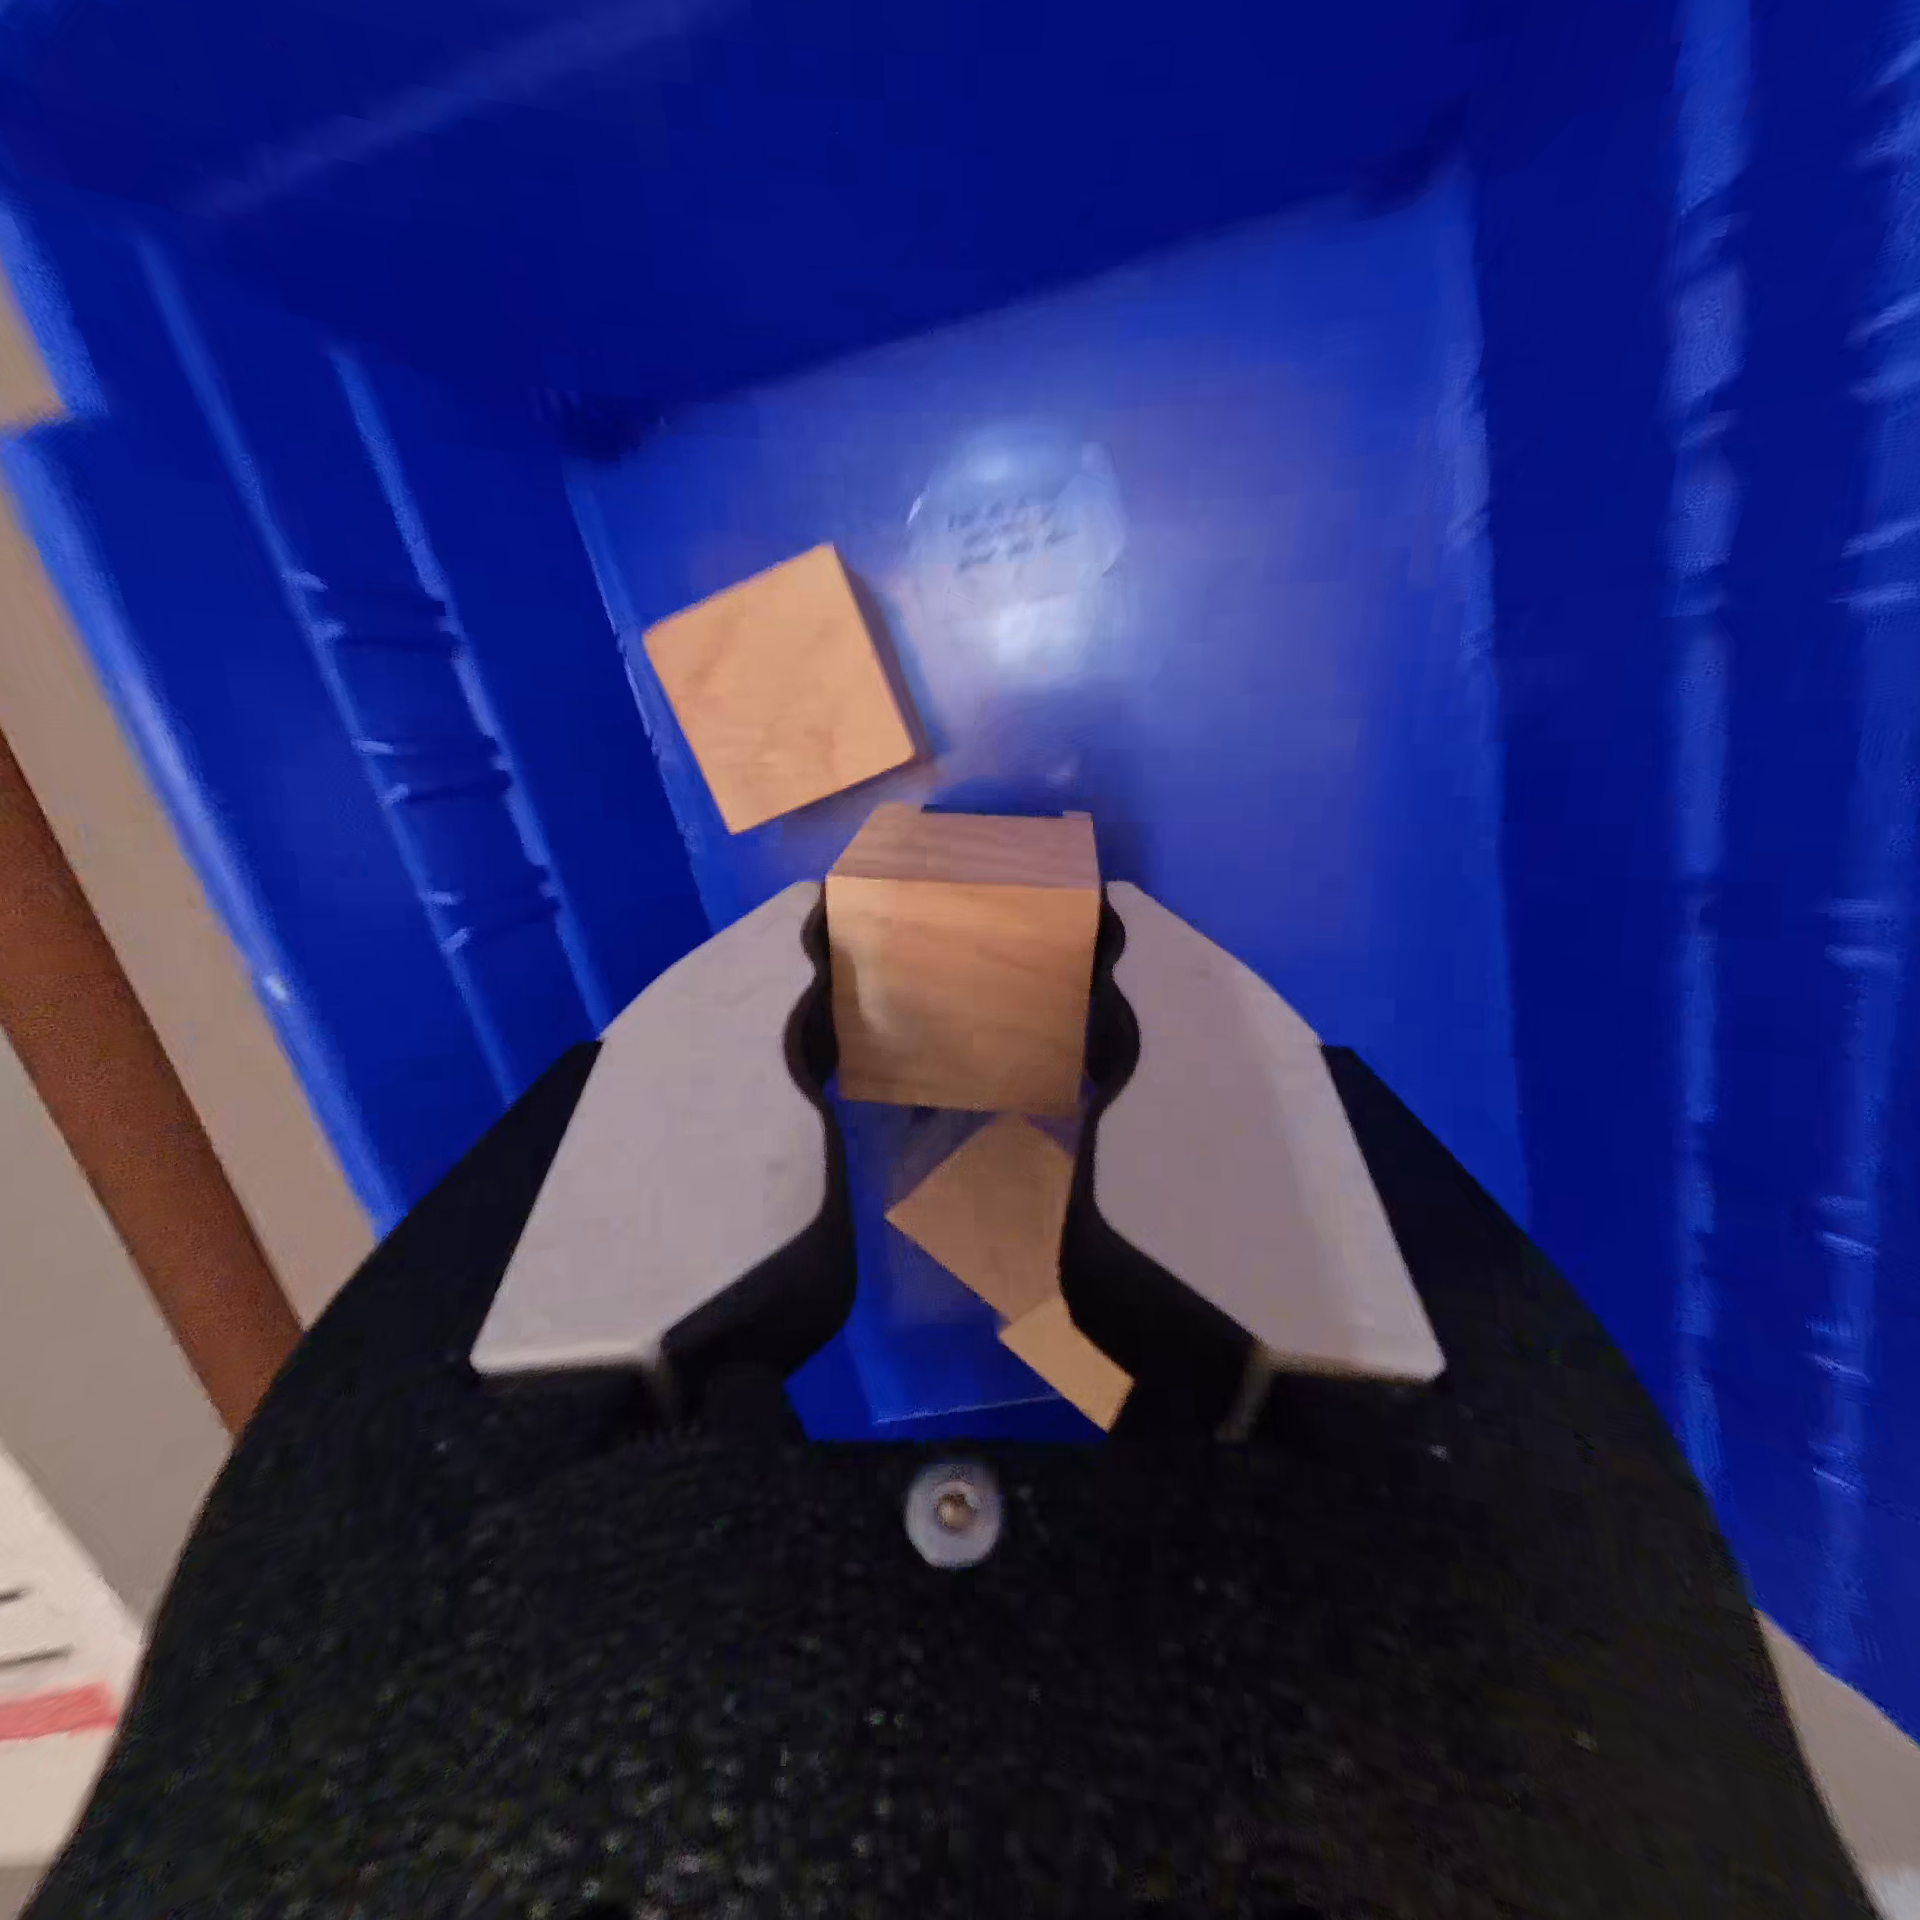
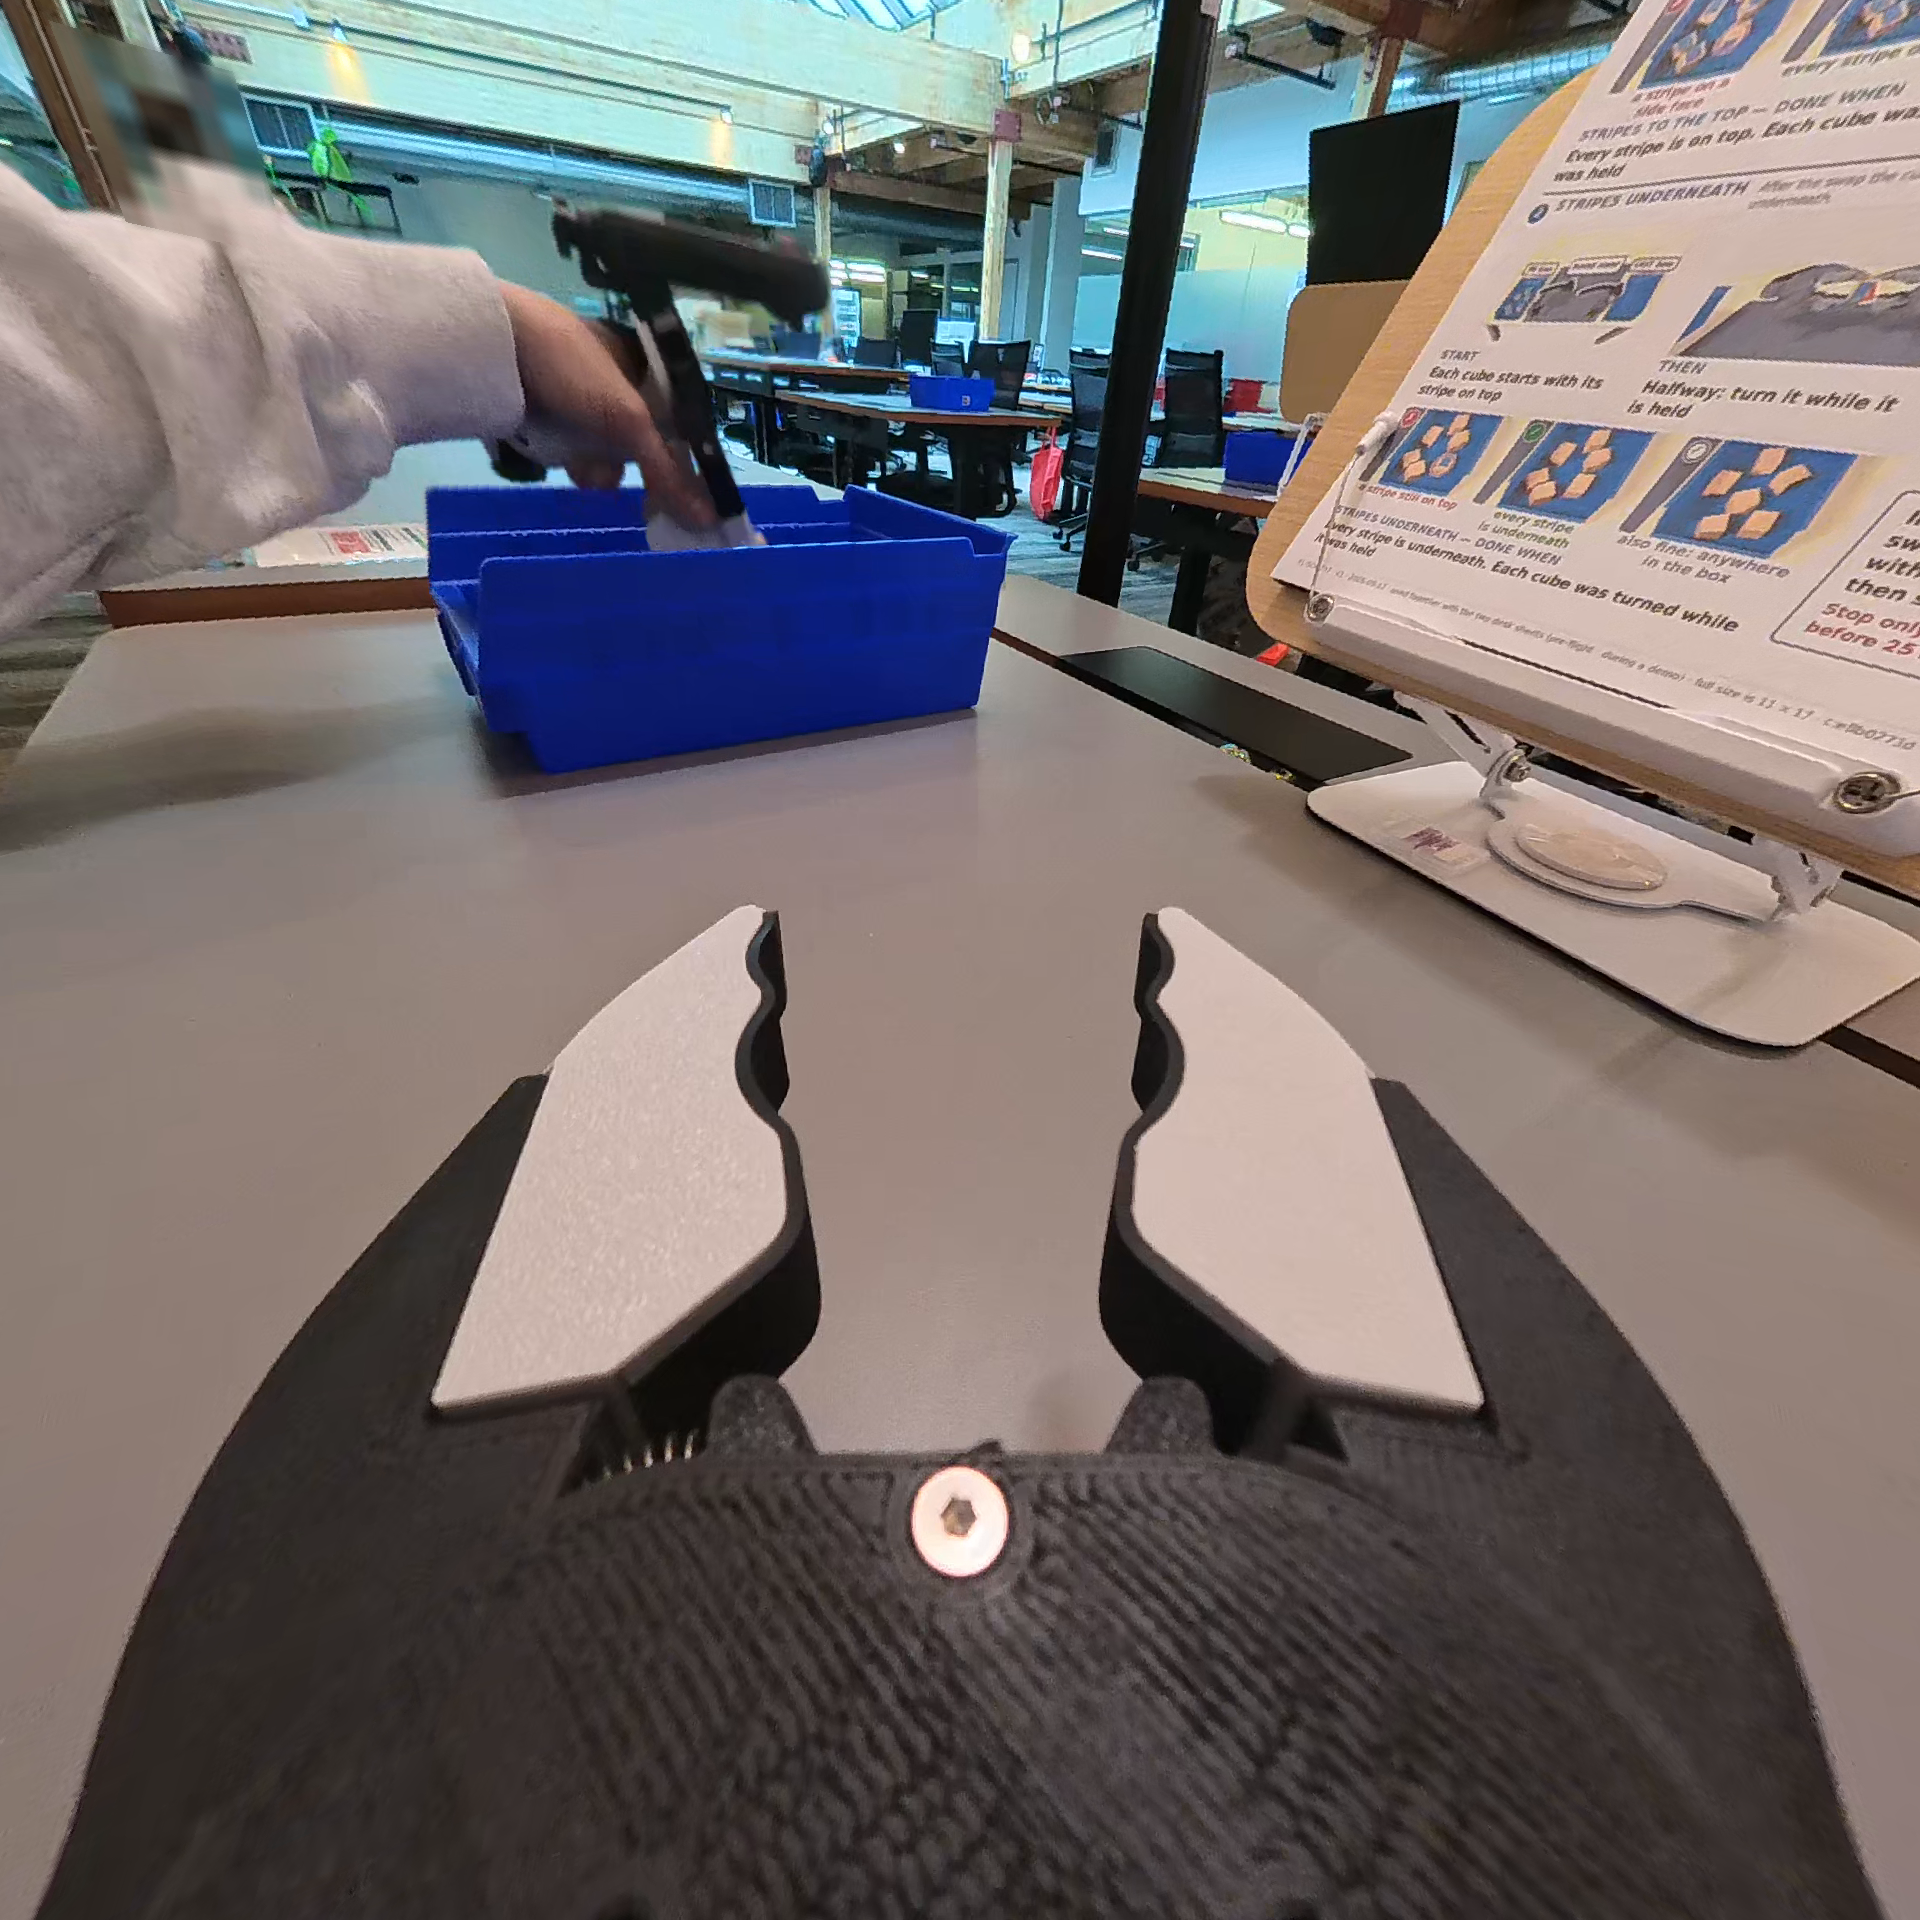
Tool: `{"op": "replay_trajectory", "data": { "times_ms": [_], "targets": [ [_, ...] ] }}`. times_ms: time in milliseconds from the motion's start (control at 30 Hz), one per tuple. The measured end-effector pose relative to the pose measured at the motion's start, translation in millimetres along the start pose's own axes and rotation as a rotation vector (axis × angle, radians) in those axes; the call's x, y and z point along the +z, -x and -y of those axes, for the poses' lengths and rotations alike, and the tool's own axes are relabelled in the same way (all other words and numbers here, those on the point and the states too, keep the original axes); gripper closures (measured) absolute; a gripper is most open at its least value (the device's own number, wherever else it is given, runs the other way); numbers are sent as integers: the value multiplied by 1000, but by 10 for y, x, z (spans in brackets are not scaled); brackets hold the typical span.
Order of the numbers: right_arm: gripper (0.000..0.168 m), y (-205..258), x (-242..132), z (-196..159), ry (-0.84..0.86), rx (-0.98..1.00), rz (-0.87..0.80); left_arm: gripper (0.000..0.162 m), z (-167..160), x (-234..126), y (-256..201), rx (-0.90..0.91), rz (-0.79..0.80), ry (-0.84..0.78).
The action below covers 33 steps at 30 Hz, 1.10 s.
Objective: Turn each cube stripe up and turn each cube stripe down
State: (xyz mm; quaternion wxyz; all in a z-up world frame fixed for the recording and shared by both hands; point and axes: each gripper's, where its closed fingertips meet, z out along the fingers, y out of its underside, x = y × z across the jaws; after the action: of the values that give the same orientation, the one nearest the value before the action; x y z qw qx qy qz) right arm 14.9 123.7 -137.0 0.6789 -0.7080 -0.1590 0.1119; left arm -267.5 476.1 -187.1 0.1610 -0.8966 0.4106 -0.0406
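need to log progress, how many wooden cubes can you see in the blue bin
4. One cube is clamped in the left gripper, one lies beyond it on the bin floor, two below it. Others may be hidden.

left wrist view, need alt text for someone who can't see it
The left tool is shut on a pale wooden cube, held over the floor of a blue plastic bin. A second wooden cube lies on the bin floor beyond it, and two more wooden pieces show below between the fingers. The picture is motion-blurred.

Open-plan office: rows of desks [image 2: 883, 405], chairs [image 2: 1091, 416]
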Motion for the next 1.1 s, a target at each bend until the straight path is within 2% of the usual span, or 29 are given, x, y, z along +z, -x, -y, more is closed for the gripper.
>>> {"op": "replay_trajectory", "data": {
  "times_ms": [33,133,233,467,633,733,933,1100],
  "targets": [
    [103,-1,-3,4,-3,0,-1,117,106,-130,-92,-21,-46,-70],
    [103,-6,-7,19,-8,-1,-6,117,419,-600,-544,-45,-259,-295],
    [103,6,-9,57,-26,-40,-11,117,595,-1069,-1082,-10,-475,-468],
    [101,96,-13,204,-39,-141,11,117,594,-1782,-2325,116,-935,-655],
    [100,170,-40,607,-92,-303,13,117,369,-2021,-3234,200,-1368,-617],
    [101,296,-50,840,-85,-452,53,117,229,-2034,-3662,219,-1581,-548],
    [100,403,-75,1055,-2,-709,70,118,-49,-1993,-4259,323,-1784,-433],
    [102,493,-99,1063,-6,-767,118,118,-165,-2016,-4450,366,-1853,-400]
  ]
}}
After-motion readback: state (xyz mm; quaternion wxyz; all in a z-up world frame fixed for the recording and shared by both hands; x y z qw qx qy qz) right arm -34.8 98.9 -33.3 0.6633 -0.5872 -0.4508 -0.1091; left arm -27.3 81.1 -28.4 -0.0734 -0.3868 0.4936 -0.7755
